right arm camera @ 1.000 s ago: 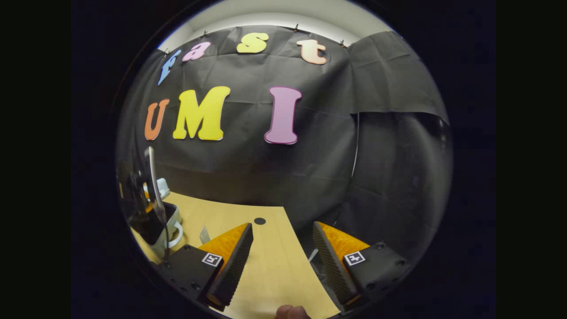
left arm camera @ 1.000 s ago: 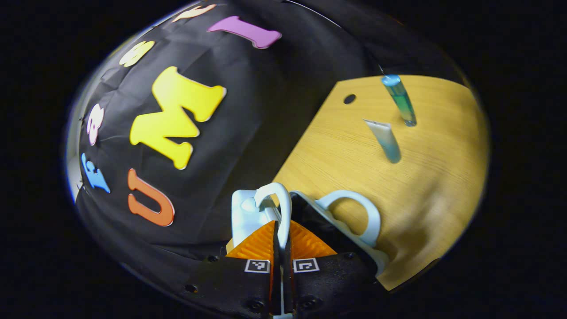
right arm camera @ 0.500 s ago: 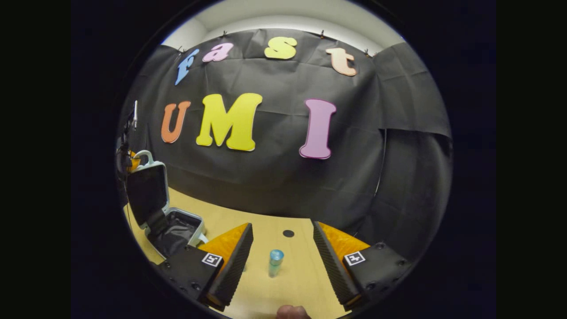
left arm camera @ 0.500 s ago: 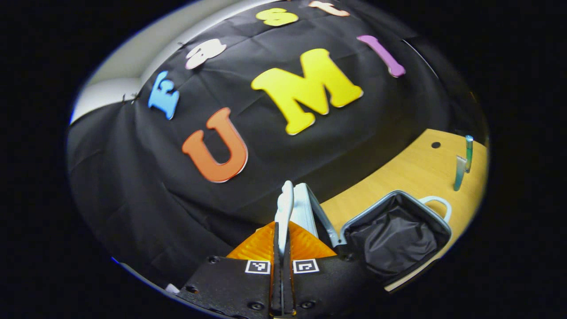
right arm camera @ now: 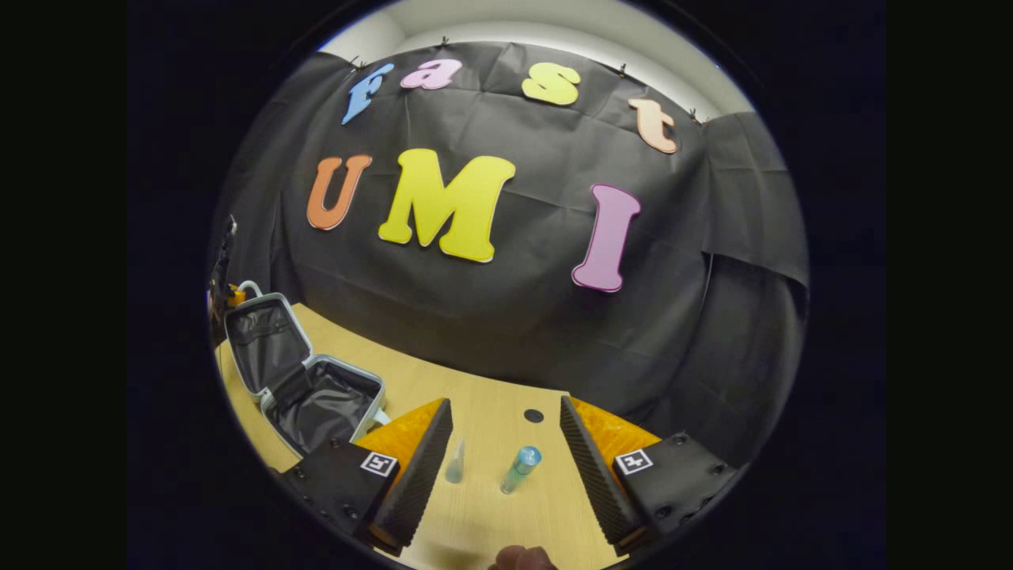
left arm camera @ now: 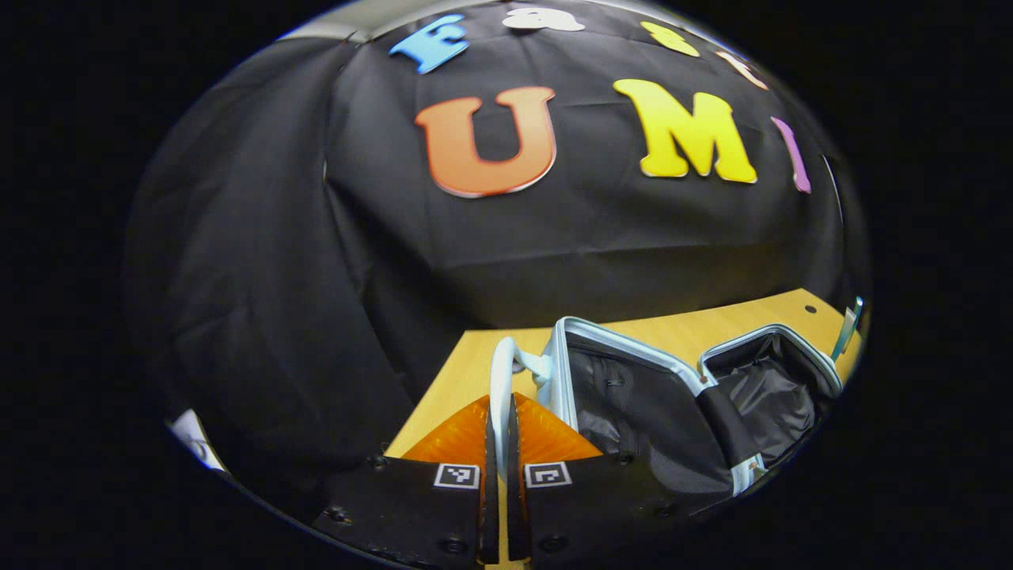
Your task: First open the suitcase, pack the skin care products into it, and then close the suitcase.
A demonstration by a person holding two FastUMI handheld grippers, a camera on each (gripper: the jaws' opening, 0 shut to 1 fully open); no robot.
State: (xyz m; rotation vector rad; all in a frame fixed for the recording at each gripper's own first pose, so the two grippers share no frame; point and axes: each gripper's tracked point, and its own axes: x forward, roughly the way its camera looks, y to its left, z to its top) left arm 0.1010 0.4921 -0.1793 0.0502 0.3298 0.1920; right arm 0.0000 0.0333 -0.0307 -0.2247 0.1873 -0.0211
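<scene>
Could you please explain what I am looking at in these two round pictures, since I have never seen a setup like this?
A person holds a two-finger tool in each hand; a fisheye camera rides on each, looking along its fingers. In the left gripper view, the left tool is shut on the pale handle of a small light-blue suitcase with black lining, which lies open on the wooden table. In the right gripper view, the right tool is open and holds nothing. Between its fingers, farther off on the table, stand a clear tube and a blue-capped bottle, the skin care products. The open suitcase shows at left there.
</scene>
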